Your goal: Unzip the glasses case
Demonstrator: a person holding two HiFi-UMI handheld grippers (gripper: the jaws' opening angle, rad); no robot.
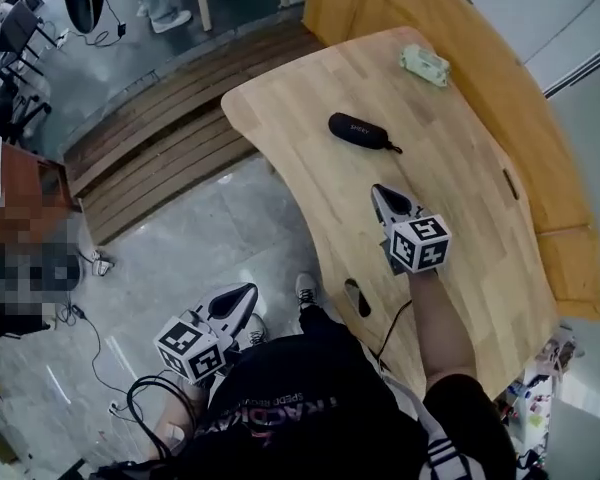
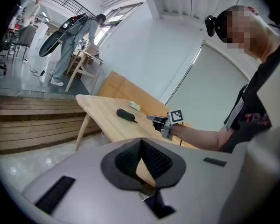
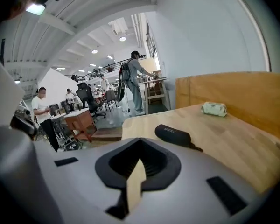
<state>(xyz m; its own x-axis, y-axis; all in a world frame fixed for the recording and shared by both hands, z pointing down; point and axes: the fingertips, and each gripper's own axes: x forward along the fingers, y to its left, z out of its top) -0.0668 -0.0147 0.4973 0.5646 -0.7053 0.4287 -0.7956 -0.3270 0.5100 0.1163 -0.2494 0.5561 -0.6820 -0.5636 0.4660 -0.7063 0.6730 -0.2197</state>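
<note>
A person in a black top (image 1: 310,408) points the clenched, empty right hand-held gripper (image 1: 377,190) at the closed glasses case (image 1: 358,130) lying at its 12 o'clock on the counter (image 1: 460,188), the left hand-held gripper (image 1: 248,290) clenched empty at 7 o'clock; the approach likely ends with jaws parting for the zipper pull.

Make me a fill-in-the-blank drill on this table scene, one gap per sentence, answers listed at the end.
1. The glasses case lying on the wooden table is ____ in colour.
2. The right tool hovers over the table, empty, with its jaws ____.
3. The left tool is off the table, above the ____.
4. Near the table's far edge lies a pale ____ packet.

Missing words: black; shut; floor; green.
</note>
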